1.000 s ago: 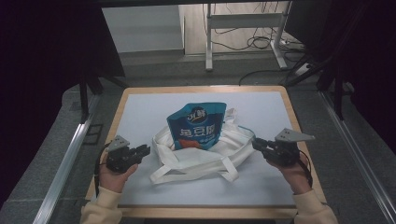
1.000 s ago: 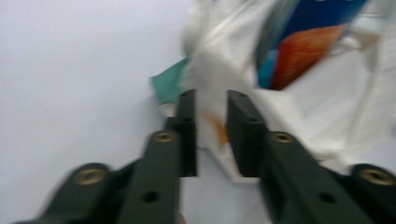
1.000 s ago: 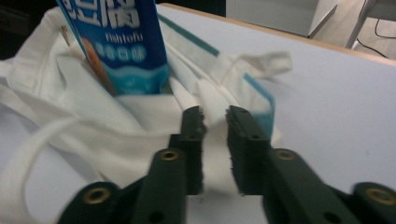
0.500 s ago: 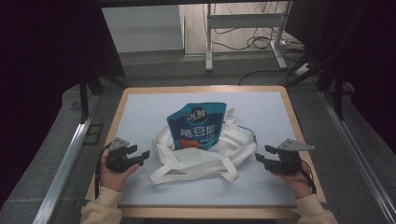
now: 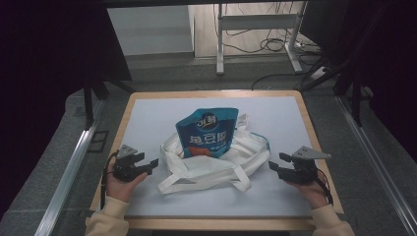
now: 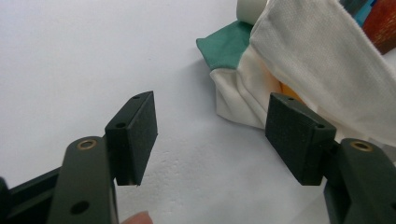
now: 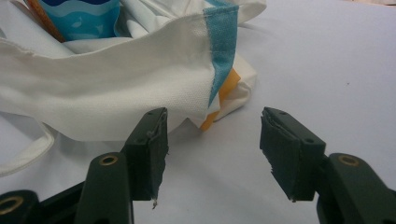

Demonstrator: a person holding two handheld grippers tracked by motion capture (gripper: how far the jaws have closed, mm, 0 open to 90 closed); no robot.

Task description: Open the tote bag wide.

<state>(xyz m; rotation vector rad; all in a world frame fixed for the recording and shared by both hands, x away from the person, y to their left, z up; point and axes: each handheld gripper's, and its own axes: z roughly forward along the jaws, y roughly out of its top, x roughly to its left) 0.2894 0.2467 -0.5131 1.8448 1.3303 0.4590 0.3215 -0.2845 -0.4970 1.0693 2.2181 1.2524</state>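
A white cloth tote bag (image 5: 216,162) lies crumpled in the middle of the white table top, its straps trailing toward the front. A blue snack pouch (image 5: 206,132) with an orange base stands out of its mouth. My left gripper (image 5: 152,165) rests on the table just left of the bag, open with nothing between its jaws; its own view has the bag's corner (image 6: 243,93) close ahead. My right gripper (image 5: 278,163) sits just right of the bag, open and empty, facing the bag's blue-trimmed edge (image 7: 219,42).
The wooden rim of the table (image 5: 314,142) frames the white surface. Bare white surface lies behind the bag and along the front edge. Beyond the table stand a metal desk frame (image 5: 255,29) and floor cables.
Both grippers have drawn back toward the front of the table and away from the bag's sides. The bag and pouch stay put.
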